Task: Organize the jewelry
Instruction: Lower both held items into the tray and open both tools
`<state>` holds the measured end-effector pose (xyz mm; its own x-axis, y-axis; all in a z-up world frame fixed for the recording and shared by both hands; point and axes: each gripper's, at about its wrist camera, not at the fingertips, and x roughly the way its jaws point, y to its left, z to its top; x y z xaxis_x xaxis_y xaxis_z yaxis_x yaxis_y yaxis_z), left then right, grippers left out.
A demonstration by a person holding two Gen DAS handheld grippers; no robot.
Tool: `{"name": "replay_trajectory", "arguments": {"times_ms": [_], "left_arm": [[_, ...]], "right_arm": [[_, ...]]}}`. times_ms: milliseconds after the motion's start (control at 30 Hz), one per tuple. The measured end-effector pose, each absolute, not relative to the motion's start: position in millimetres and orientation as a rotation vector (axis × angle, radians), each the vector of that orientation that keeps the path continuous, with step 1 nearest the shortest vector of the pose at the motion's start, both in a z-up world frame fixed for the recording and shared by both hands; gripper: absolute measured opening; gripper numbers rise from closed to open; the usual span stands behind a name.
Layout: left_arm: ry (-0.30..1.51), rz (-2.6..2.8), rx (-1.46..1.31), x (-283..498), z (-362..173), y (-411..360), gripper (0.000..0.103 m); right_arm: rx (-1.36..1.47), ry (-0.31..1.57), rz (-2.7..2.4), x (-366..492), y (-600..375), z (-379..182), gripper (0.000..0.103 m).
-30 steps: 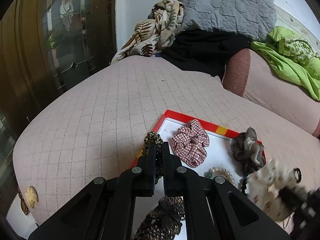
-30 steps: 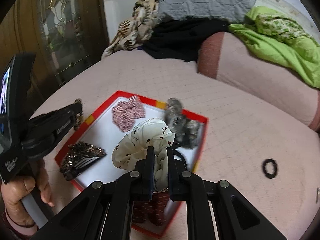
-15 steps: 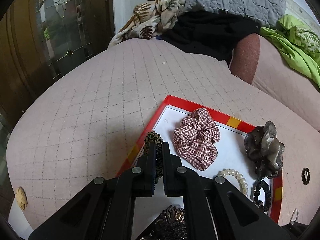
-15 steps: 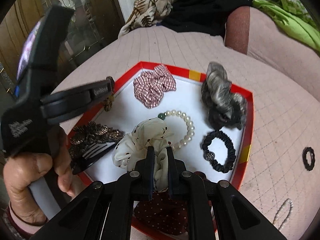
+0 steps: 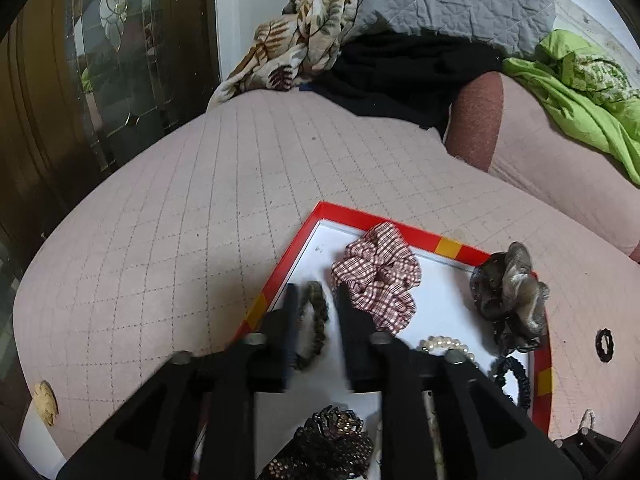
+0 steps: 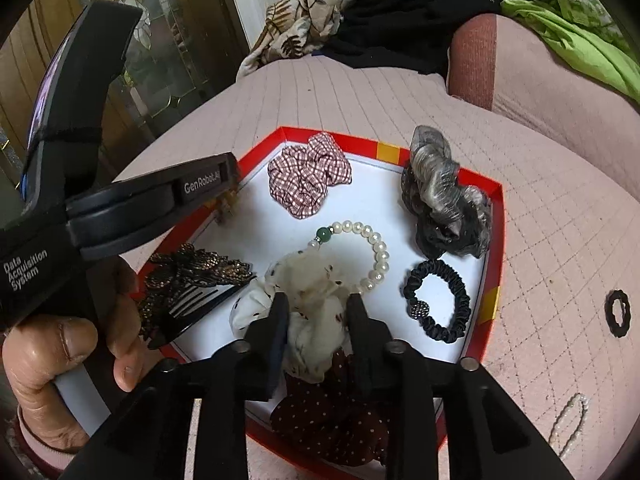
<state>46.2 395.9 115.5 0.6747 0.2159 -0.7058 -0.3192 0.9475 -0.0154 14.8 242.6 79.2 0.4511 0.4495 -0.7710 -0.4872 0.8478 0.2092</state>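
Observation:
A red-rimmed white tray (image 5: 448,246) (image 6: 493,300) lies on the pink quilted bed. My left gripper (image 5: 314,298) is open, its fingers apart around a brown patterned hair band (image 5: 316,320) resting at the tray's left edge. My right gripper (image 6: 318,306) is open around a cream dotted scrunchie (image 6: 312,312) lying in the tray's near part. The tray also holds a checked scrunchie (image 6: 306,178), a grey scrunchie (image 6: 444,200), a pearl bracelet (image 6: 372,248), a black scrunchie (image 6: 440,300), a dark red dotted scrunchie (image 6: 332,412) and a beaded comb (image 6: 188,280).
On the bed right of the tray lie a small black hair ring (image 6: 618,312) and a pearl strand (image 6: 568,424). Pillows, a black cloth and a green cloth (image 5: 580,92) are piled at the far end. A wooden glass door (image 5: 100,60) stands left.
Both grippers have opened. The left one let go of the brown hair band, the right one let go of the cream scrunchie; both items now rest in the tray.

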Motion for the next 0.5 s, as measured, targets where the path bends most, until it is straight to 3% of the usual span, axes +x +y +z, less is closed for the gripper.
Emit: {"name": "replay_trajectory", "arguments": {"times_ms": [33,100,500], "left_arm": [[0.760,0.303,-0.134,44,118,394,0.037],[0.737,0.309,-0.119,40,123,392,0.043],[0.694,0.306,-0.041,21,138,373,0.044]], "right_arm": [[-0.047,0.933,0.578,14,242,81,0.037],[-0.051,0.919,0.573,11,239,86,0.041],[-0.040,0.878,0.535,-7,208,107,0.044]]}}
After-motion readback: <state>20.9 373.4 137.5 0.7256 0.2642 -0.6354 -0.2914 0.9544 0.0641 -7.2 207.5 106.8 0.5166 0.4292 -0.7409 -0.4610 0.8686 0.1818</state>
